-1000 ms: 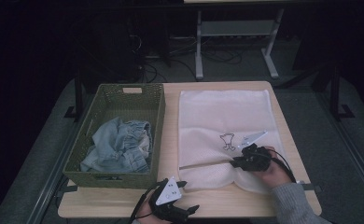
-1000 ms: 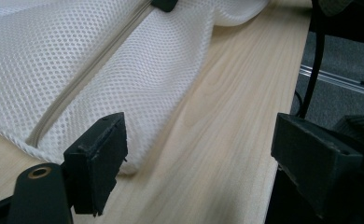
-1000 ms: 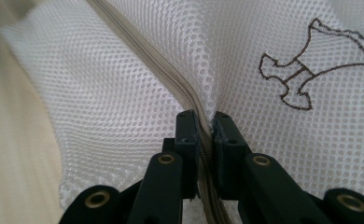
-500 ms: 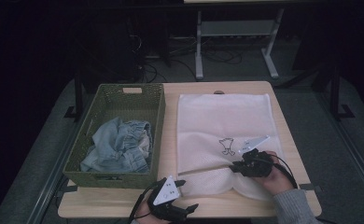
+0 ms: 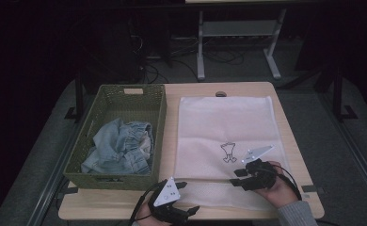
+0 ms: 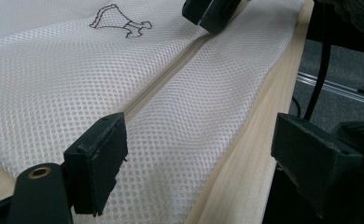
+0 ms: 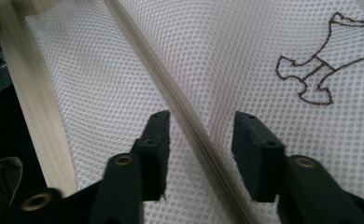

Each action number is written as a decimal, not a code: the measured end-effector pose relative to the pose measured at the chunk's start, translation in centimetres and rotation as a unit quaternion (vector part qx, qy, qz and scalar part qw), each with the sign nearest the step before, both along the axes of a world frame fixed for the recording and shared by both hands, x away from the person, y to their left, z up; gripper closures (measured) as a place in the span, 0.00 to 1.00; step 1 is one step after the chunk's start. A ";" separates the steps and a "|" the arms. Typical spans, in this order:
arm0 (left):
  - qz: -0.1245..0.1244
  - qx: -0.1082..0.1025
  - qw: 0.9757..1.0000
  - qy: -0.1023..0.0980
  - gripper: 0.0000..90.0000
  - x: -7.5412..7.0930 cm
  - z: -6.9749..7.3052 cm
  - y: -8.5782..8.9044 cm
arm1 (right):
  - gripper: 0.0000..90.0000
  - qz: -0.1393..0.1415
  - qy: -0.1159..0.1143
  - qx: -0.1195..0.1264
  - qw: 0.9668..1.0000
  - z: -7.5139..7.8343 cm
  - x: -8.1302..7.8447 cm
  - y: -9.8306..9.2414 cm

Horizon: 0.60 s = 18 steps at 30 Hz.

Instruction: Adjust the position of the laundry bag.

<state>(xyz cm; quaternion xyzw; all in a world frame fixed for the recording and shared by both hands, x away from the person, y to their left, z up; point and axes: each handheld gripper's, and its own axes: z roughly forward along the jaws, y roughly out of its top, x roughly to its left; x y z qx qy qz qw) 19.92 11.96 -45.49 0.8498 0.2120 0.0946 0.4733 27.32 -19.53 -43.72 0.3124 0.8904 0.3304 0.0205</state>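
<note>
A white mesh laundry bag (image 5: pixel 224 122) with a small brown drawing (image 5: pixel 227 153) lies flat on the right half of the wooden table (image 5: pixel 297 160). Its zipper (image 5: pixel 205 179) runs across near the front edge. My right gripper (image 5: pixel 235 177) sits at the zipper's right end. Its jaws have just been opening and stand open astride the zipper (image 7: pixel 189 126) without pressing it, as the right gripper (image 7: pixel 201 149) view shows. My left gripper (image 5: pixel 187 196) rests at the front edge, wide open over the bag's near corner (image 6: pixel 180 140). In its own view the left gripper (image 6: pixel 203 158) holds nothing.
A green woven basket (image 5: pixel 158 117) stands on the table's left half with a crumpled denim garment (image 5: pixel 120 146) inside. A grey floor with cables and a metal stand lies beyond the table. The other gripper's jaw tips (image 6: pixel 213 11) show at the zipper's far end.
The right gripper has shifted toward the table's near edge, and the bag's drawing moved with it. Its jaws, shut before, now stand open. The left gripper has stayed put.
</note>
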 end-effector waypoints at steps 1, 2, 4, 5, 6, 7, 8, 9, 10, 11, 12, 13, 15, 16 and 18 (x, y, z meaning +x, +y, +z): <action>0.001 -0.001 1.000 0.001 0.20 0.1 0.0 0.0 | 0.57 -0.002 -0.002 0.004 1.000 -0.1 -0.1 -0.1; 0.001 -0.002 1.000 0.002 0.20 0.1 0.0 0.1 | 0.55 -0.003 -0.002 0.008 1.000 -0.2 -0.3 -0.3; 0.001 -0.003 1.000 0.004 0.20 0.2 0.0 0.2 | 0.50 -0.013 -0.003 0.015 1.000 -0.4 -0.5 -0.7; 0.001 -0.004 1.000 0.004 0.20 0.3 0.0 0.3 | 0.50 -0.016 -0.003 0.017 1.000 -0.5 -0.6 -0.9; 0.001 -0.004 1.000 0.004 0.20 0.3 0.0 0.3 | 0.50 -0.016 -0.003 0.017 1.000 -0.5 -0.6 -0.9; 0.002 -0.005 1.000 0.007 0.20 0.3 0.0 0.4 | 0.49 -0.019 -0.002 0.020 1.000 -0.5 -0.7 -1.1; 0.003 -0.007 1.000 0.009 0.20 0.3 0.0 0.5 | 0.48 -0.023 -0.004 0.021 1.000 -0.6 -0.8 -1.4; 0.004 -0.010 1.000 0.010 0.20 0.4 0.0 0.5 | 0.47 -0.026 -0.003 0.021 0.999 -0.7 -0.8 -1.5; 0.004 -0.011 1.000 0.010 0.20 0.4 0.0 0.6 | 0.47 -0.026 -0.004 0.021 0.999 -0.7 -0.8 -1.7; 0.004 -0.011 1.000 0.010 0.20 0.4 0.0 0.6 | 0.47 -0.028 -0.004 0.021 0.999 -0.7 -0.9 -1.8; 0.004 -0.010 1.000 0.009 0.20 0.3 0.0 0.6 | 0.46 -0.027 -0.005 0.022 0.999 -0.8 -0.8 -1.9; 0.005 -0.010 1.000 0.009 0.20 0.3 0.0 0.6 | 0.46 -0.027 -0.008 0.022 0.999 -0.8 -0.8 -1.9; 0.006 -0.010 1.000 0.009 0.20 0.2 0.1 0.6 | 0.46 -0.028 -0.007 0.023 0.999 -0.7 -0.8 -1.9; 0.005 -0.015 1.000 0.014 0.20 0.1 0.0 0.5 | 0.46 -0.025 -0.003 0.024 0.999 -0.7 -0.8 -1.9; 0.003 -0.017 1.000 0.019 0.20 0.2 0.0 0.5 | 0.46 -0.024 -0.004 0.023 0.999 -0.7 -0.7 -1.8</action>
